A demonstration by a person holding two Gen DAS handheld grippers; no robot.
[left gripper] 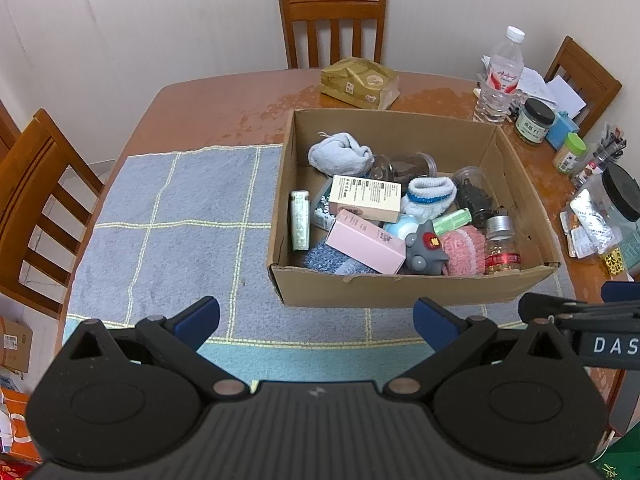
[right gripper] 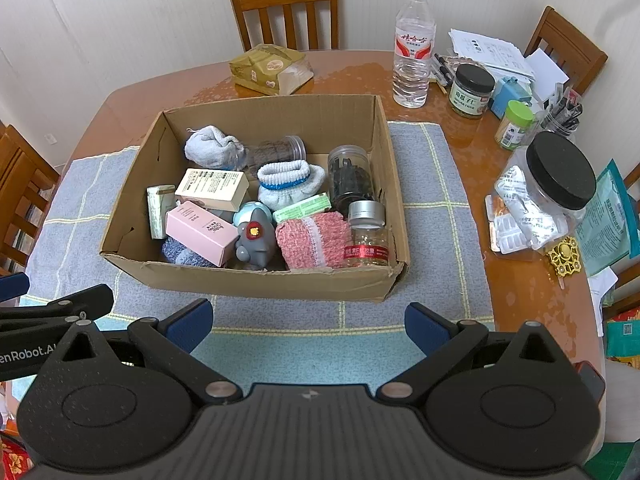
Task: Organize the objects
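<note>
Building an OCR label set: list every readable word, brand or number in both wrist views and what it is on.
"DAS": on the right gripper body, cut off by the frame edge.
"enRobot.A": on the left gripper body, cut off at both ends.
Water bottle: red label with Chinese characters, too blurred to read.
Black-lidded jar: Chinese label, not legible.
Cream box, pink box, silver-capped bottle: print too small.

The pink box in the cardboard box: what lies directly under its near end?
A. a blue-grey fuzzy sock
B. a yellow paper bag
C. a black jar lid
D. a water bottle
A: the pink box rests with its near end on a blue-grey fuzzy sock inside the cardboard box, as both wrist views show.
</note>
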